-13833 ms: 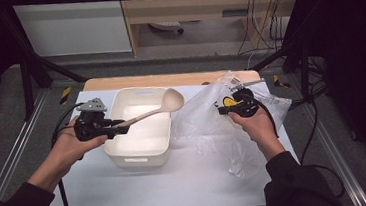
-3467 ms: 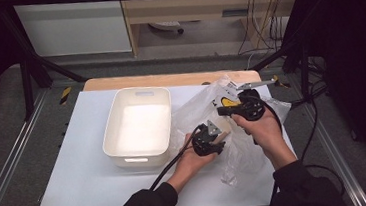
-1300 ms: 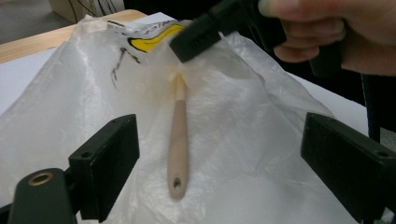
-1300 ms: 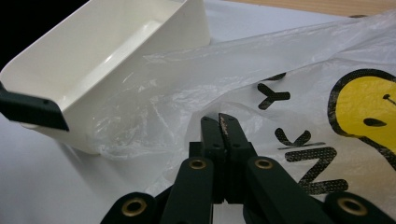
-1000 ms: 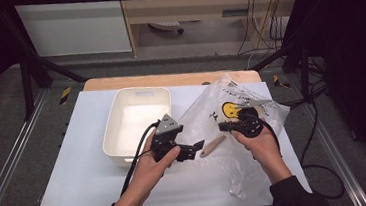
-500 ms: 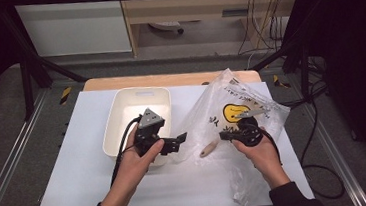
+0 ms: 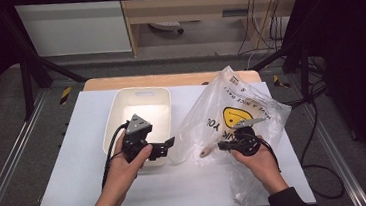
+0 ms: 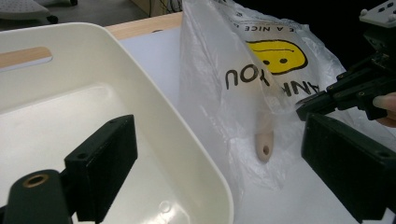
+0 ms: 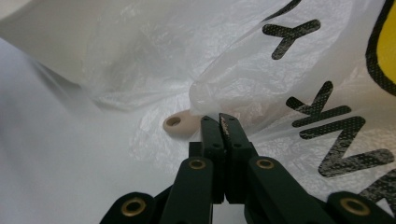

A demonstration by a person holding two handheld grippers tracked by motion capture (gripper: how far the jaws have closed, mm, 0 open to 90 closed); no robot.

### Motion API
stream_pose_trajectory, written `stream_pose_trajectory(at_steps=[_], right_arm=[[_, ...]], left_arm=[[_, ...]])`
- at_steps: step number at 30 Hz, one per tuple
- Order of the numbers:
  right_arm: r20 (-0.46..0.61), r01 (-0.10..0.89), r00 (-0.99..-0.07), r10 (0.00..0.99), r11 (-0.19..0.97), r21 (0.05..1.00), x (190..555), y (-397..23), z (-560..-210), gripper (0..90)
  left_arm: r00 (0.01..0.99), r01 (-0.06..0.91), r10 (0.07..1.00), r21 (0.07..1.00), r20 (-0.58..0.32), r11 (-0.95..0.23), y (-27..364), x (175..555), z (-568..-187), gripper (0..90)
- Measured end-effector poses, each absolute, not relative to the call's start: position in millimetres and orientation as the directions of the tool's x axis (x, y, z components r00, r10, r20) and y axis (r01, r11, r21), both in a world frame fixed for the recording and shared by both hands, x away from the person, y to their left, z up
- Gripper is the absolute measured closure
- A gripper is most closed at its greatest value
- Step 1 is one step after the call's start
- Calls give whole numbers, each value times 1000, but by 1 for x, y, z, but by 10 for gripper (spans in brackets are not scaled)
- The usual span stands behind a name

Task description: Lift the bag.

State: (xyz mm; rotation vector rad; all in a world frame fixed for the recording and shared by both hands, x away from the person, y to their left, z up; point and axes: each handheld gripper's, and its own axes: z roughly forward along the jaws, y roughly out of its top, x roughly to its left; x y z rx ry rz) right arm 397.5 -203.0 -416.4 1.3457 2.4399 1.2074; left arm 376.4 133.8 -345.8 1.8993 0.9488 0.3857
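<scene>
The right gripper (image 9: 219,122) has its jaws pressed together, pinching the edge of the clear plastic bag (image 7: 232,113), with the beige spoon handle (image 9: 180,125) lying inside the bag just beside its tips. The left gripper (image 7: 168,143) is spread wide and holds nothing, over the white tub's (image 7: 121,106) near corner with the bag just beyond it.

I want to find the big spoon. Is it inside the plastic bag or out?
Mostly inside. The spoon's handle end pokes out at the mouth of the plastic bag; the rest lies under the film, and the white tub is empty.
</scene>
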Motion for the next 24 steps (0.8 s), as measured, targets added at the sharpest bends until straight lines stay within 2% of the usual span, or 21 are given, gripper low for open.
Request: stream_pose_trajectory(at_steps=[8, 14, 24], right_arm=[[261, 692, -593, 762, 315, 650, 396, -198, -431, 890], [245, 687, -577, 779, 300, 661, 391, -200, -432, 772], [163, 615, -574, 803, 291, 732, 378, -202, -423, 396]], left_arm=[[623, 439, 778, 860, -80, -262, 151, 376, -347, 99], [603, 443, 794, 861, -81, -248, 161, 376, -350, 97], [581, 434, 812, 866, -58, -249, 171, 375, -352, 93]])
